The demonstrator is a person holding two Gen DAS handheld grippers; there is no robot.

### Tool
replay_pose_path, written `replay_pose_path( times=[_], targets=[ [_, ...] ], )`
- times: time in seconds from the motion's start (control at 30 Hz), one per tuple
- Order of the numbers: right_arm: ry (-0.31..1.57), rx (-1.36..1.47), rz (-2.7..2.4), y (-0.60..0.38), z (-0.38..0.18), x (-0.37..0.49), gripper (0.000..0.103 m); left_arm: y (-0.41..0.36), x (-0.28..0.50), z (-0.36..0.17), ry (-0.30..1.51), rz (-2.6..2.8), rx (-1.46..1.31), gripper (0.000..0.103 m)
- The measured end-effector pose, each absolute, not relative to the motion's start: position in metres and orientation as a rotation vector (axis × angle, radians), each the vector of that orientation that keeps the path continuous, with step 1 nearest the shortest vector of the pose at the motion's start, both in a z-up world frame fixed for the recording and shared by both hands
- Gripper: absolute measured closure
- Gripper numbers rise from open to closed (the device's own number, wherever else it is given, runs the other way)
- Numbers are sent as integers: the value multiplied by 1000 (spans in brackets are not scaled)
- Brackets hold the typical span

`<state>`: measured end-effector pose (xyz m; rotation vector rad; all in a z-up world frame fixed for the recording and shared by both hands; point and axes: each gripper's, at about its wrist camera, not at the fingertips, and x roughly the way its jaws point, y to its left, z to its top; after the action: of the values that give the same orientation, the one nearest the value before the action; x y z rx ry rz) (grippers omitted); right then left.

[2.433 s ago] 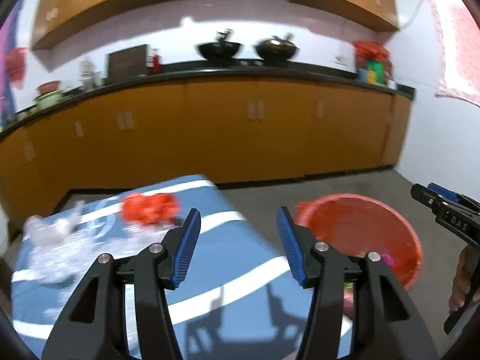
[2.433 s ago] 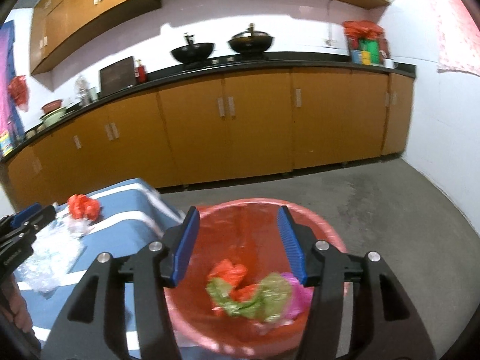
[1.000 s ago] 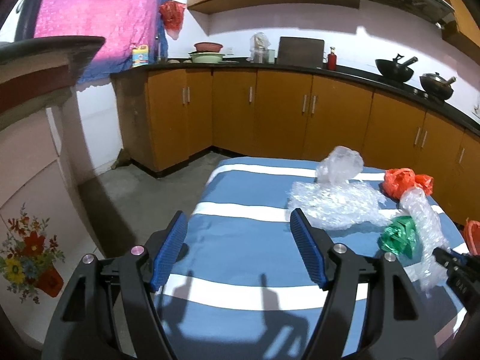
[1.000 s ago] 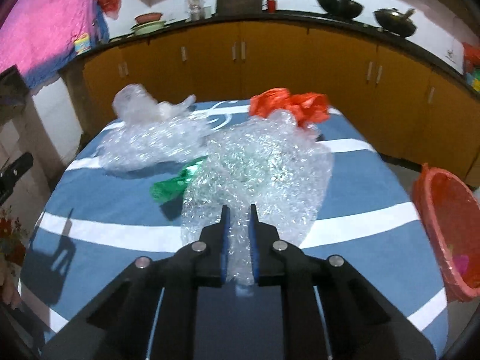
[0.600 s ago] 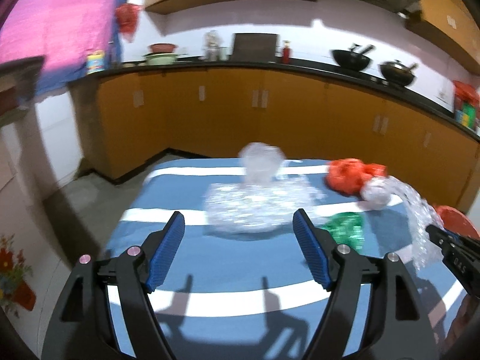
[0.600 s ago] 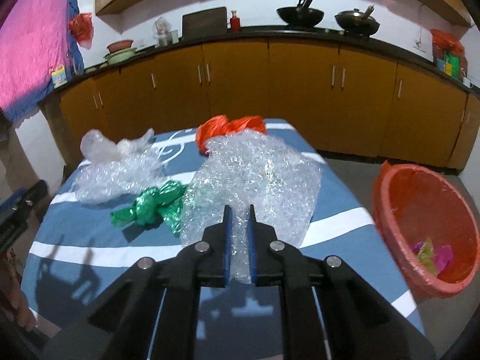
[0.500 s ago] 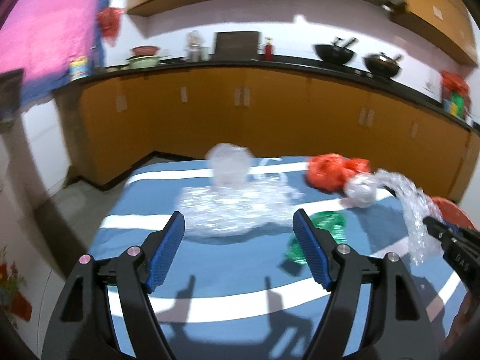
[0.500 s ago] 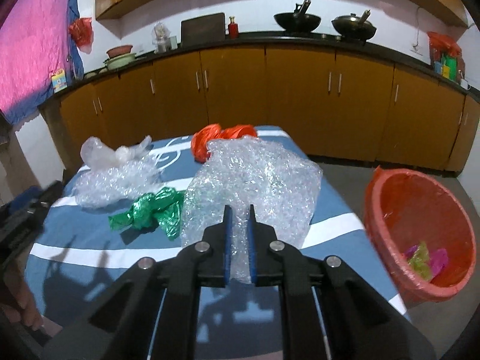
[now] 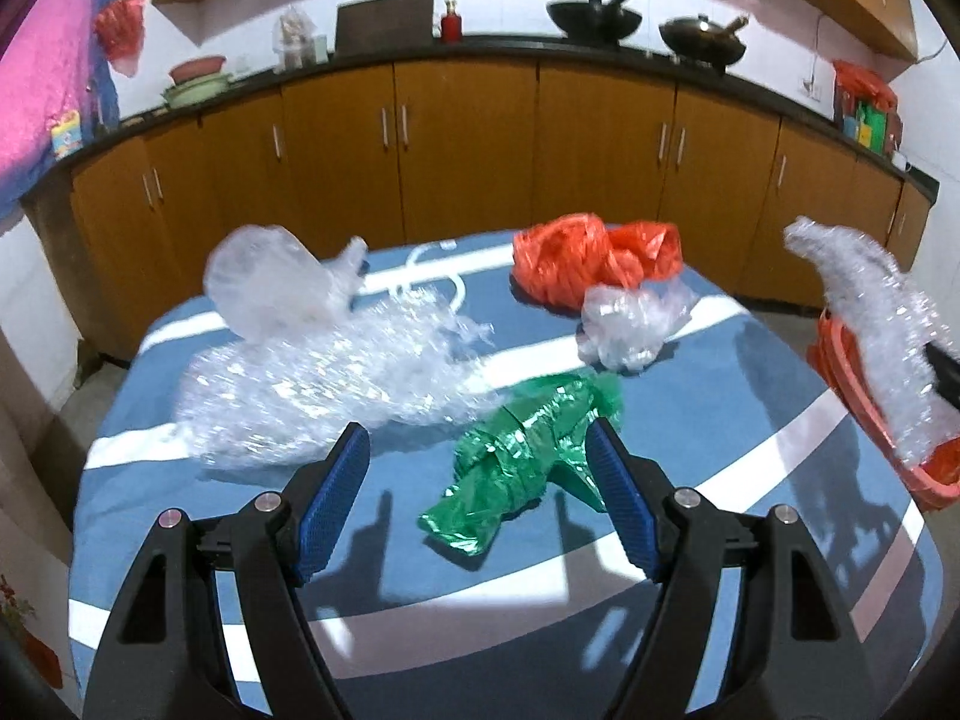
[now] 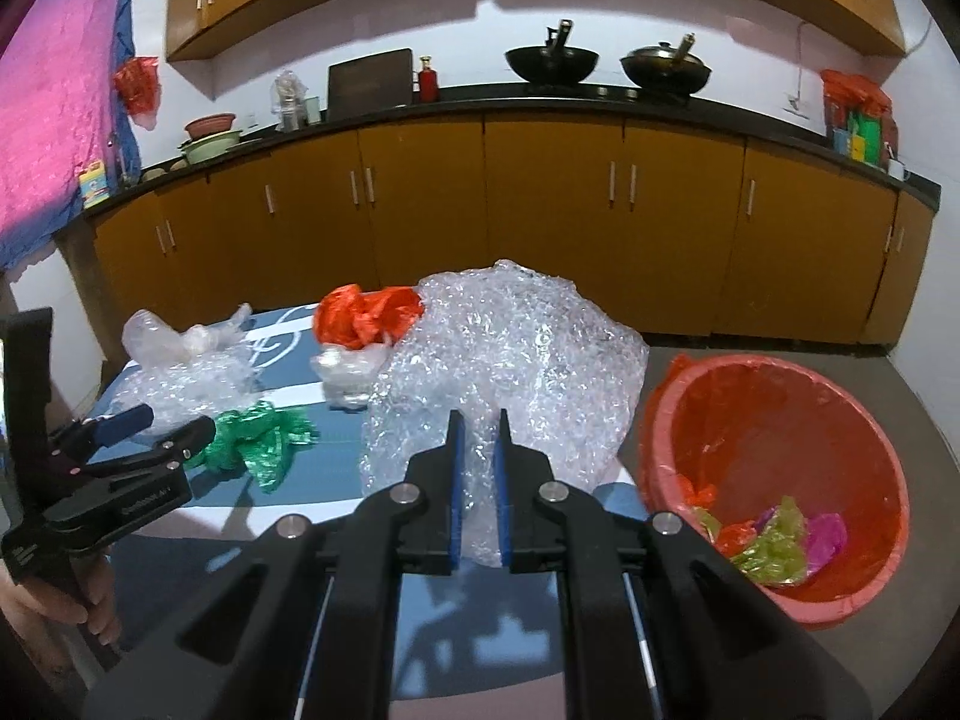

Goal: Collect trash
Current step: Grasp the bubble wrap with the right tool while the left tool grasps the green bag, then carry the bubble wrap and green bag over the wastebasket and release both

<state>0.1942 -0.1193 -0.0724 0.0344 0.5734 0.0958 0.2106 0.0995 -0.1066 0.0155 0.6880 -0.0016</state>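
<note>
The right tongs (image 10: 476, 480) pinch a big bubble wrap sheet (image 10: 510, 360), lifted off the blue surface (image 10: 300, 531) so it can go into the red bin (image 10: 774, 480) at 3 o'clock. The left tongs (image 9: 480, 492) are wide and hold nothing, aimed at the green wrapper (image 9: 528, 456). An orange bag (image 9: 594, 264) and clear bags (image 9: 312, 354) wait behind at 12 o'clock. Nothing blocks the bin.

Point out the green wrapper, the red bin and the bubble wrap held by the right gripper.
green wrapper (image 9: 528, 456): left wrist view, middle of the crumpled foil.
red bin (image 10: 774, 420): right wrist view, bare inner wall.
bubble wrap (image 10: 516, 354): right wrist view, centre of the sheet above the right gripper (image 10: 477, 420).
</note>
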Motion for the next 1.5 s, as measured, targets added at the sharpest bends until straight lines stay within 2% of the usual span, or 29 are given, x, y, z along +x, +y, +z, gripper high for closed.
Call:
replay_pose_path(
  times=[0.17, 0.23, 0.27, 0.3, 0.47, 0.5, 0.67, 0.77, 1.5],
  targets=[
    [581, 43, 88, -128, -74, 197, 93, 97, 216, -118, 748, -25, 11, 44],
    [584, 46, 88, -128, -74, 197, 93, 96, 218, -122, 766, -32, 11, 52],
    [586, 49, 87, -129, -75, 198, 93, 96, 218, -123, 774, -40, 7, 64],
    [587, 51, 87, -129, -74, 198, 93, 95, 219, -124, 781, -48, 4, 70],
    [583, 56, 87, -130, -73, 196, 93, 94, 211, -120, 766, -66, 4, 82],
    [582, 57, 88, -130, -71, 196, 93, 94, 209, -118, 760, -71, 2, 92],
    [563, 60, 94, -133, -64, 191, 93, 93, 199, -102, 721, -76, -11, 92],
    [550, 61, 95, -135, -60, 186, 93, 92, 195, -92, 703, -74, -23, 100],
    [456, 103, 34, -193, -22, 147, 93, 44, 177, -22, 542, -88, -9, 101]
  ],
)
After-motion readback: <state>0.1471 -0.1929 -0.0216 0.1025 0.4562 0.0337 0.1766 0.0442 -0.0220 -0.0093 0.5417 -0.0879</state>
